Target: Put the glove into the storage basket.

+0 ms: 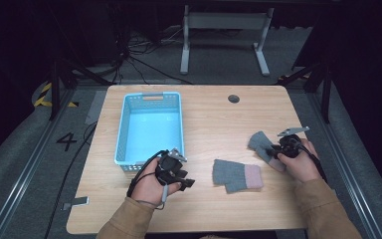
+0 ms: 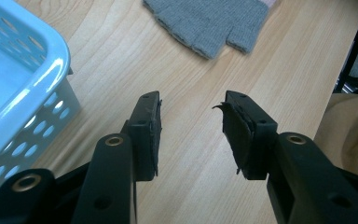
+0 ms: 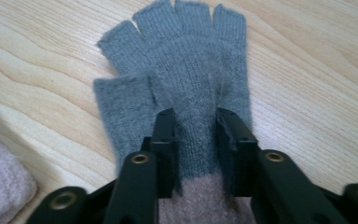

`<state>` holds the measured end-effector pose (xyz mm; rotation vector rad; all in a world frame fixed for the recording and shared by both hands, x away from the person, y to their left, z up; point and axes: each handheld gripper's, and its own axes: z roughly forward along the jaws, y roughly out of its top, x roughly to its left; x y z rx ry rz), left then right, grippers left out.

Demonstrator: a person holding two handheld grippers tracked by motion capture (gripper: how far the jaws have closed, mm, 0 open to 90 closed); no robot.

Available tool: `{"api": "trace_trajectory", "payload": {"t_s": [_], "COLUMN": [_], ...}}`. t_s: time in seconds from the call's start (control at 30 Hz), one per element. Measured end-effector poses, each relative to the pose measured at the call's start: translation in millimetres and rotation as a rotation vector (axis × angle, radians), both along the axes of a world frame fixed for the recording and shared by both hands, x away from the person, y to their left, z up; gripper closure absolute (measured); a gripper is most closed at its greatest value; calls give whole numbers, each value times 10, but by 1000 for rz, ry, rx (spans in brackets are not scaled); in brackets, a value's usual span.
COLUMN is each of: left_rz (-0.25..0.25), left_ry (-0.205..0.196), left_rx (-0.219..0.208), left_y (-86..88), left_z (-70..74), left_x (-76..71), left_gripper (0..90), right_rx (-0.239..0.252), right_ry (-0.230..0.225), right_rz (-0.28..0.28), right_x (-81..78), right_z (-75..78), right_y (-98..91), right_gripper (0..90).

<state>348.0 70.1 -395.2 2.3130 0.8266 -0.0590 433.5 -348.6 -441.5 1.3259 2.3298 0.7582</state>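
Your R gripper point(image 3: 195, 122) is clenched on the far grey glove point(image 3: 186, 79), jaws pinching the knit near its pink cuff at table's right. Your L gripper point(image 2: 191, 116) is released, empty, just beside blue basket point(image 2: 32, 70); 2nd glove point(image 1: 236, 175) lies flat between both.

I read this as a lab recording bay: dark surround, cable bundle point(image 1: 129, 50) and hazard tape point(image 1: 44, 94) on grey floor behind the wooden table point(image 1: 204, 119).

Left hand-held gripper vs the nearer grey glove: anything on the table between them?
Nothing. In the left gripper view, bare wood runs from the left hand-held gripper to the grey glove. The high view shows the same gap; the blue basket sits off to the side.
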Motion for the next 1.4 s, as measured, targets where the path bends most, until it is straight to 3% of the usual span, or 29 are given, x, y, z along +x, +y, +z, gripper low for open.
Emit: {"api": "trace_trajectory", "payload": {"t_s": [0.57,1.07,1.4], "left_rz": [2,-4,-9], "left_ry": [-1,-3,-5], "left_rx": [-7,-14,-14], "left_y": [13,-6,-19], "left_z": [10,33,38], "left_x": [10,6,12], "left_gripper": [583,582,582], "right_rx": [24,79,121], "right_ry": [-1,-67,-88], "right_rz": [-16,22,94], "right_x": [-27,-195,-328], "right_z": [85,427,640], "right_y": [-40,-18,89], "right_gripper": [781,778,777]}}
